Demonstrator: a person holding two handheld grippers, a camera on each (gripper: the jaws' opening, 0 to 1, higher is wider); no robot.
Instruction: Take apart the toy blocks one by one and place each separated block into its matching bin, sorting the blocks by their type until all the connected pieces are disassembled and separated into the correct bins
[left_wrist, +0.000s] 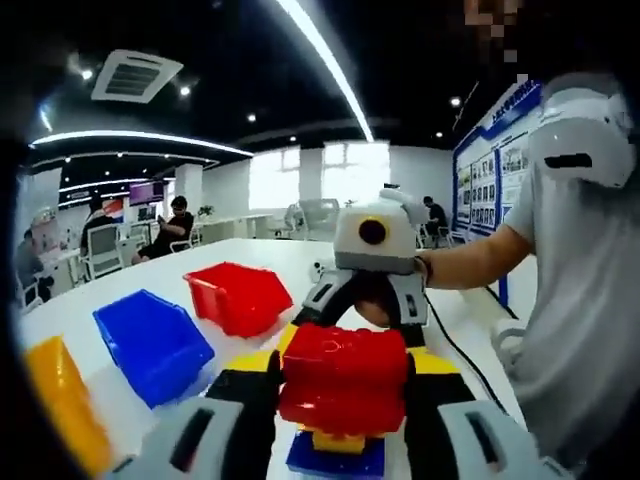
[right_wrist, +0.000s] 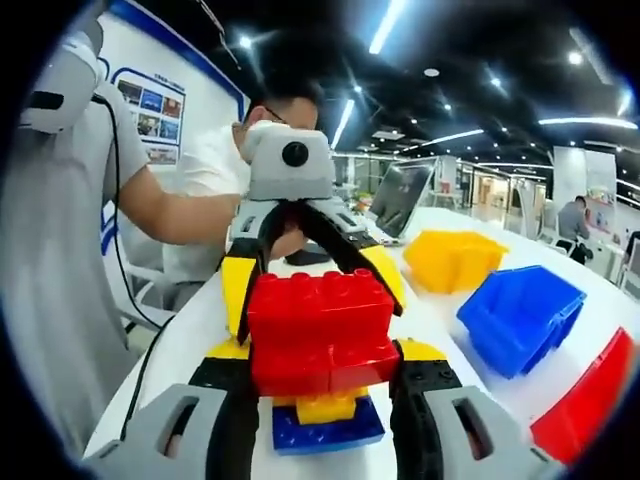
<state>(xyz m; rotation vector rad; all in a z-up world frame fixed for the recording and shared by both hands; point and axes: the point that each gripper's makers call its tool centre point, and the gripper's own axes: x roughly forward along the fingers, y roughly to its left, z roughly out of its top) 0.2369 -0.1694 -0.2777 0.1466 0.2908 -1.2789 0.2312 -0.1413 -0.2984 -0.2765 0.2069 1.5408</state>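
Red blocks (left_wrist: 345, 385) sit clenched between left gripper (left_wrist: 345, 400) and, seemingly, right gripper (right_wrist: 325, 375) fingers.

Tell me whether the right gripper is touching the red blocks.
Touching. In the right gripper view, the right gripper has both jaws pressed against the sides of the red blocks, with no gap visible on either side; the left gripper clamps them from the far end.
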